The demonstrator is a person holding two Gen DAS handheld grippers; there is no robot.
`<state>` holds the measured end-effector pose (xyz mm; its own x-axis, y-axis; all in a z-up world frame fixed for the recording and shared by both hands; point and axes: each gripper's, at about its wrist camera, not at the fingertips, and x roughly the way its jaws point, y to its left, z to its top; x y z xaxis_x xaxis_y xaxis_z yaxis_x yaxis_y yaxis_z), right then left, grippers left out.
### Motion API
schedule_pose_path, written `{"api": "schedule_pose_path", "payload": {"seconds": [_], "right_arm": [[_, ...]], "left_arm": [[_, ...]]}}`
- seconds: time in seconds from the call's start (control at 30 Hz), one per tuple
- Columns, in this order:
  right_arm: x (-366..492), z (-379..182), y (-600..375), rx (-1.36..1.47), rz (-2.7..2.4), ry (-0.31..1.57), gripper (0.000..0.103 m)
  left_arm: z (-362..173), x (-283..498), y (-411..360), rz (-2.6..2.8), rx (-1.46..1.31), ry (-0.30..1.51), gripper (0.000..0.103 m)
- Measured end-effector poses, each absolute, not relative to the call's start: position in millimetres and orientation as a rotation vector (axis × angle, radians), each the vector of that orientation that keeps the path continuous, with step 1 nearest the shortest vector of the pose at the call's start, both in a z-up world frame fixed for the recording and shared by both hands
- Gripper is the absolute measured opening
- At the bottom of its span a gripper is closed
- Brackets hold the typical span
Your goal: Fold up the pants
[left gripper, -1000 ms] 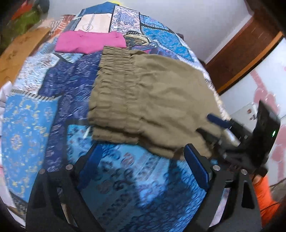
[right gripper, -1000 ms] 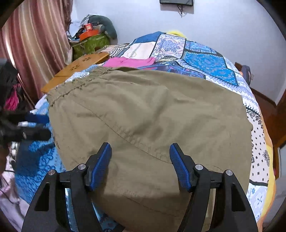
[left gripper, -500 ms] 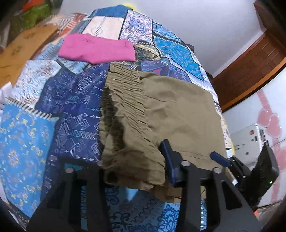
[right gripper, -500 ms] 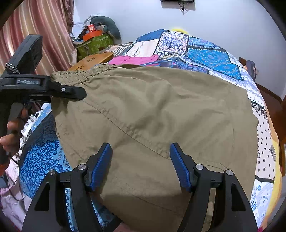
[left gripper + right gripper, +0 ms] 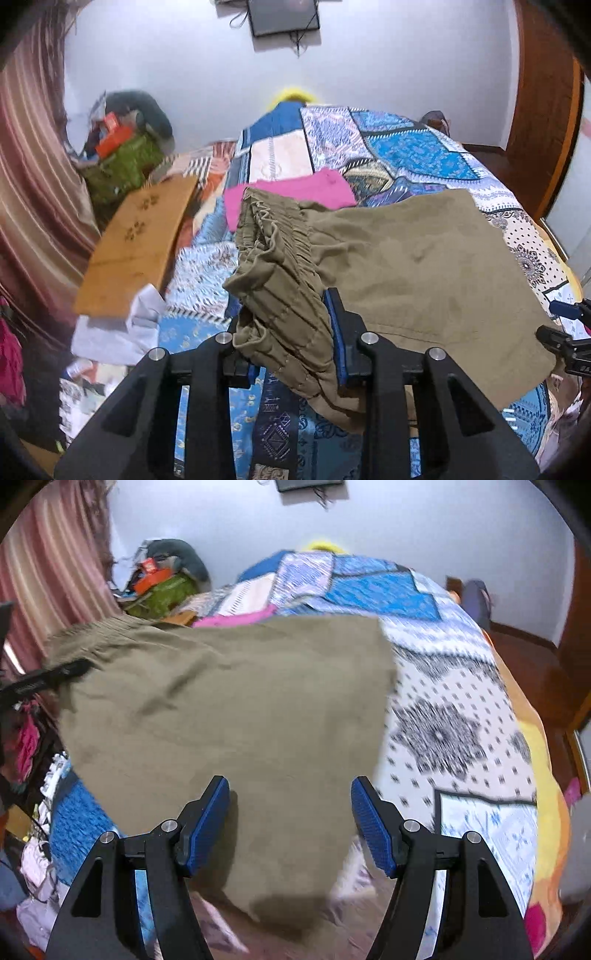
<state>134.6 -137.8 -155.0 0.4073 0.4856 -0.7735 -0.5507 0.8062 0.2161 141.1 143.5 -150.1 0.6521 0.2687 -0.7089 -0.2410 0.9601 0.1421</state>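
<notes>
pants (image 5: 413, 266) olive, folded, gathered waistband bunched

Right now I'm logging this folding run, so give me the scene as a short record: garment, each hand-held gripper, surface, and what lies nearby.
garment: olive pants, waistband end bunched and lifted
left hand-held gripper: shut on the pants at the elastic waistband
right hand-held gripper: open, jaws spread over the pants near their right edge, not gripping
surface: patchwork bedspread
nearby: pink garment behind the waistband; wooden board at the left edge of the bed
image quality: right wrist view is motion-blurred
</notes>
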Motion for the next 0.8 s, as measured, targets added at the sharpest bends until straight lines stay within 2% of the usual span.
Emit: {"api": "schedule_pose_path", "payload": {"seconds": [0.43, 0.8], "right_arm": [[129.6, -165.8, -155.4, -0.008, 0.670, 0.957, 0.067], [131.2, -168.6, -159.2, 0.021, 0.686, 0.950, 0.067]], "left_arm": [[-104.5, 163.8, 45.5, 0.053, 0.142, 0.703, 0.027], [-139.5, 204.9, -34.0, -0.169, 0.103, 0.855, 0.026]]}}
